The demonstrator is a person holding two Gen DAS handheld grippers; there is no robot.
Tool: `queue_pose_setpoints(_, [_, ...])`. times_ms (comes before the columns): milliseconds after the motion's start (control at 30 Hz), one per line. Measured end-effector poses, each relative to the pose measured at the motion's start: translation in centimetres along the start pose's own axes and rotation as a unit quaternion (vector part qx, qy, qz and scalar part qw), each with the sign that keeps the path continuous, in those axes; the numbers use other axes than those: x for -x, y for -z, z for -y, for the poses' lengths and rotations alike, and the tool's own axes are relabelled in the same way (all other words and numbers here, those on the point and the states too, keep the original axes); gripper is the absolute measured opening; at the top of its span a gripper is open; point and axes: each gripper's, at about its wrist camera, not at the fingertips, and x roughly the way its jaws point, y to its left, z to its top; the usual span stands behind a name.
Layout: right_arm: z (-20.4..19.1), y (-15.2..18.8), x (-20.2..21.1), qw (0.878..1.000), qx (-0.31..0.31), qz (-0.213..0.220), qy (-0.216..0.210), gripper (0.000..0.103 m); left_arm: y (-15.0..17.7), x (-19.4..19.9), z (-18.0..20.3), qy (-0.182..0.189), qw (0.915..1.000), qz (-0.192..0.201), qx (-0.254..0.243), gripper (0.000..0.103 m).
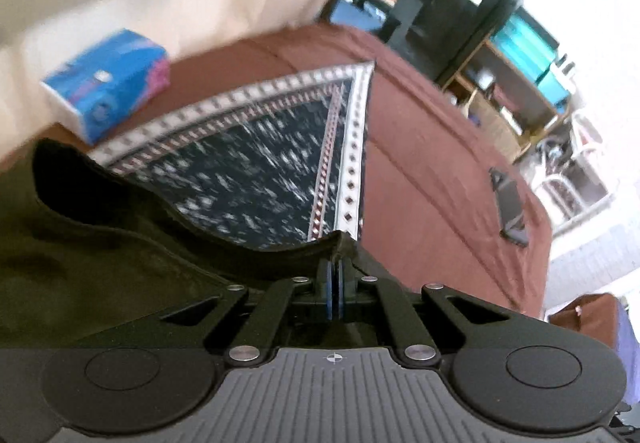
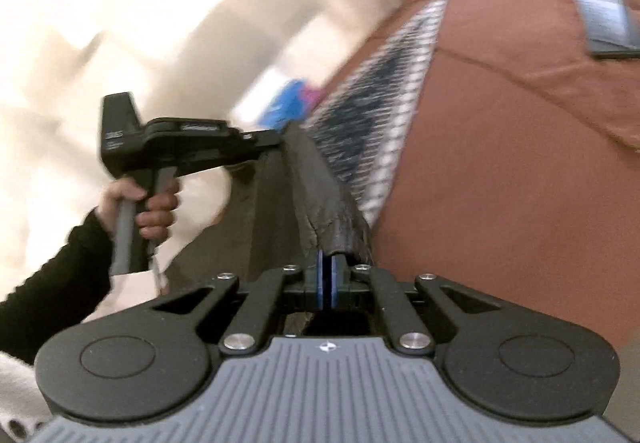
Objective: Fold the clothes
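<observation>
Presently the left gripper (image 1: 335, 243) has its jaws pressed together on the hem of a dark garment (image 1: 120, 243), and the right gripper (image 2: 327, 257) is likewise clamped on the same garment's edge, the cloth stretched between the two above the bed. The person's left hand (image 2: 148, 203), in a black sleeve (image 2: 52, 275), grips the left tool's handle. Beneath lie a patterned cloth (image 1: 260, 163) on a maroon bedsheet (image 1: 440, 163), with a blue box (image 1: 108, 83) by the wall and a phone (image 1: 510, 203) well apart.

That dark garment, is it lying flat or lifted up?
Lifted: the dark garment hangs stretched between the shut left gripper and right gripper, above the patterned cloth.
</observation>
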Motion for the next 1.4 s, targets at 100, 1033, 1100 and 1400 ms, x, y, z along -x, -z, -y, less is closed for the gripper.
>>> queue_pose_setpoints(100, [3.3, -0.1, -2.0, 0.998, -0.023, -0.024, 0.045, 0.005, 1.1, -4.3, 1.0, -0.040, 0.9986, -0.035, -0.004, 0.028])
queue_pose_setpoints(1033, [-14.8, -12.2, -27.2, 0.944, 0.293, -0.120, -0.096, 0.048, 14.8, 21.1, -21.9, -0.330, 0.8841, 0.147, 0.297, 0.068])
queue_pose_setpoints(1100, [-14.9, -11.7, -28.2, 0.946, 0.282, -0.133, -0.087, 0.049, 14.7, 20.8, -25.4, -0.336, 0.8754, 0.138, 0.319, 0.068])
queue_pose_setpoints(1400, [-15.6, -12.4, -33.1, 0.952, 0.242, -0.171, -0.076, 0.050, 14.0, 17.7, -32.1, -0.308, 0.8787, 0.110, 0.348, 0.068])
